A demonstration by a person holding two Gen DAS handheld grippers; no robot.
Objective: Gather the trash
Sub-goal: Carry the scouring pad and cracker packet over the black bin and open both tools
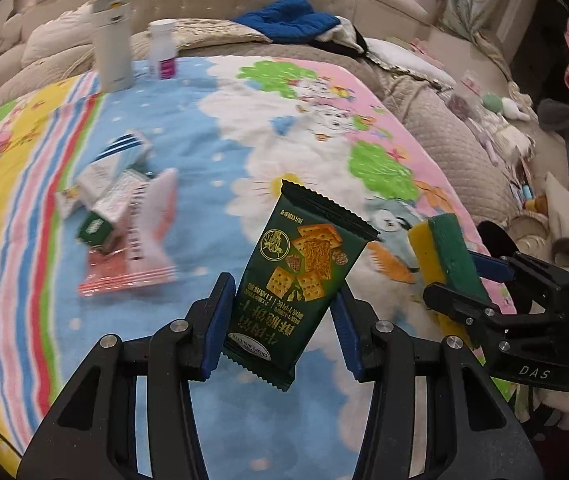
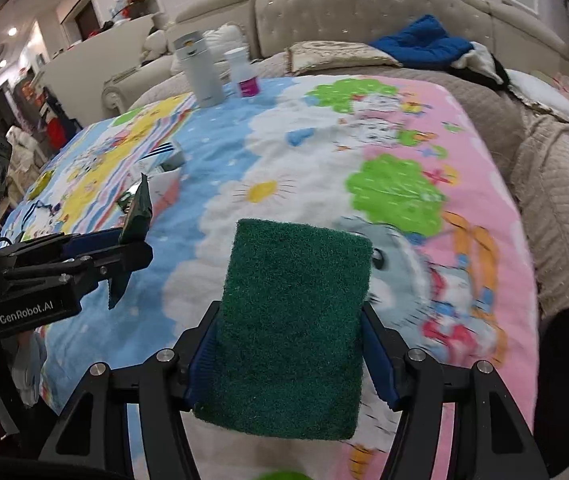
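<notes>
**Both tongs loaded, pile still on the bed**

The cracker packet (image 1: pixel 302 280) sits upright between the pads of the left tongs (image 1: pixel 280 320), lifted clear of the blanket (image 1: pixel 212 128). The jaws stand partly closed and pinch it low down, near its bottom seam. The sponge (image 2: pixel 292 328) fills the right tongs (image 2: pixel 290 360), which are about half open and squeezed against its two sides, green face up.

Risks, as I judge them: the packet is slick film held only at its lower part, so a quick swing could make it pivot or slide out. The sponge is soft and could work loose if the squeeze eases. The two tongs hang close side by side and could knock each other.

Count: one packet held, one sponge held. A pile of wrappers and small boxes (image 1: pixel 120 216) lies on the blanket, blurred; perhaps five or six pieces, I cannot tell exactly. Two bottles (image 1: pixel 113 40) stand at the far edge.
</notes>
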